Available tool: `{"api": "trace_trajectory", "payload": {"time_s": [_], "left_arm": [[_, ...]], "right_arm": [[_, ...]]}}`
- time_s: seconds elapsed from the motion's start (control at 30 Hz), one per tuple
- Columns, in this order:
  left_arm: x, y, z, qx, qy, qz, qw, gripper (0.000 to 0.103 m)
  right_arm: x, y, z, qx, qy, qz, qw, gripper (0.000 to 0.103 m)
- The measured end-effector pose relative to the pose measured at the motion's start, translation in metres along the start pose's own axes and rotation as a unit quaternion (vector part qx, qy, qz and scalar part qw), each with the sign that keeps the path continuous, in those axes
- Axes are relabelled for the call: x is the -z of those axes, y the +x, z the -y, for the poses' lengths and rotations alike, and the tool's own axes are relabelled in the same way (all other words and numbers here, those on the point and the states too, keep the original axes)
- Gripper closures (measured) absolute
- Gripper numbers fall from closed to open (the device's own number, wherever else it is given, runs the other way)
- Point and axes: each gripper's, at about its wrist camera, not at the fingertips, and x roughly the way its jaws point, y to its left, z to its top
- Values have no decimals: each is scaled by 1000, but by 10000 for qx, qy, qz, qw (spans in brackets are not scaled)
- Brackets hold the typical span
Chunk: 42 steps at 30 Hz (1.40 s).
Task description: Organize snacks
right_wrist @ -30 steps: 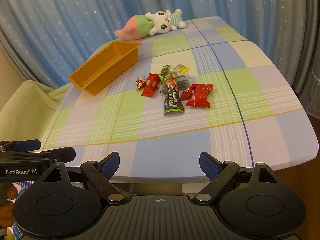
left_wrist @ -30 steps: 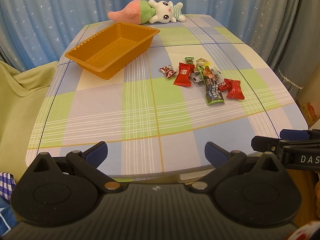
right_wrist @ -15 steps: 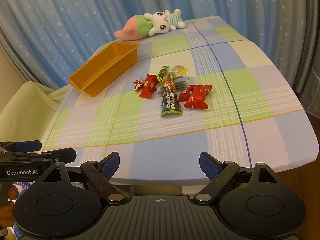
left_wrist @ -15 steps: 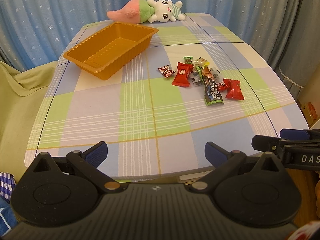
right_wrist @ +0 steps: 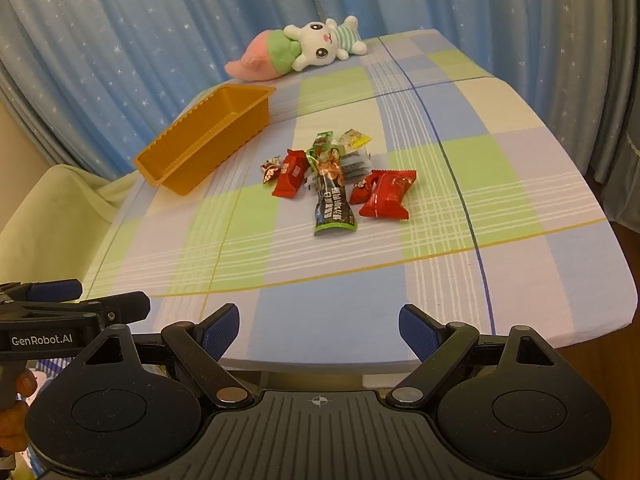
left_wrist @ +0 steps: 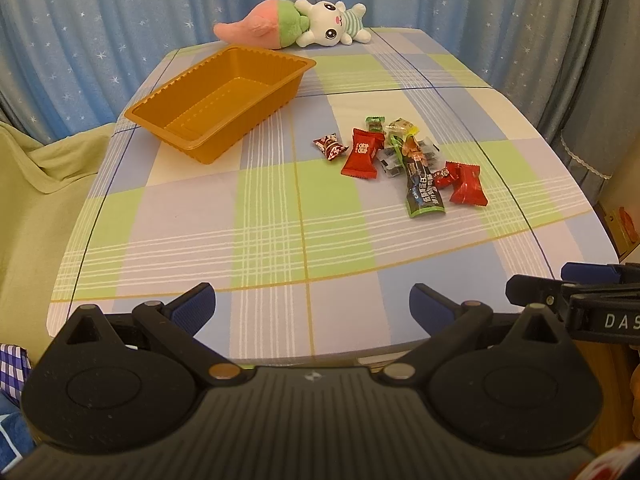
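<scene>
An empty orange tray point(left_wrist: 224, 100) point(right_wrist: 208, 140) stands at the table's far left. To its right lies a loose pile of wrapped snacks point(left_wrist: 404, 160) point(right_wrist: 340, 176): red packets point(left_wrist: 362, 153) point(right_wrist: 386, 199), a long dark green bar point(left_wrist: 423, 192) point(right_wrist: 334, 208), small candies point(left_wrist: 329, 146) point(right_wrist: 270, 169). My left gripper point(left_wrist: 312, 306) hangs open over the near edge, well short of the snacks. My right gripper point(right_wrist: 319, 326) is open too, at the near edge, nothing between its fingers. Each gripper shows at the side of the other's view.
A plush rabbit with a pink and green body point(left_wrist: 296, 30) point(right_wrist: 298, 50) lies at the back of the checked tablecloth point(left_wrist: 280, 220). Blue star curtains point(left_wrist: 120, 20) hang behind. A pale green cover point(left_wrist: 36, 168) lies left of the table.
Both grippers have edged forward and slightly up toward the table; the snacks and tray sit a little lower and closer in view. Nothing on the table has moved.
</scene>
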Motion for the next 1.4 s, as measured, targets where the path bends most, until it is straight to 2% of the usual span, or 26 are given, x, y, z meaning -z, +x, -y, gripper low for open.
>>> {"api": "trace_trajectory", "payload": {"time_s": [0.57, 0.83, 0.93, 1.17, 1.2, 1.23, 1.27, 1.4], "left_arm": [[-14, 17, -5, 111, -5, -96, 9999, 0], [-37, 51, -8, 262, 234, 3, 9994, 1], [-48, 67, -9, 370, 286, 36, 9989, 6], [-73, 104, -18, 507, 369, -19, 9980, 9], [-76, 109, -19, 521, 381, -27, 9979, 9], [-79, 113, -20, 530, 403, -35, 9978, 10], [-83, 118, -20, 555, 433, -44, 9975, 11], [-96, 134, -21, 664, 483, -56, 9966, 11]], "right_arm": [[-2, 8, 23, 20, 211, 28, 9998, 16], [-10, 26, 36, 185, 360, 198, 9990, 16], [-17, 35, 39, 296, 408, 292, 9983, 16], [-38, 59, 41, 553, 463, 517, 9961, 17], [-41, 63, 41, 571, 457, 543, 9958, 19], [-44, 66, 40, 605, 438, 570, 9956, 30], [-48, 71, 39, 636, 416, 562, 9955, 34], [-61, 90, 40, 793, 503, 578, 9939, 43]]}}
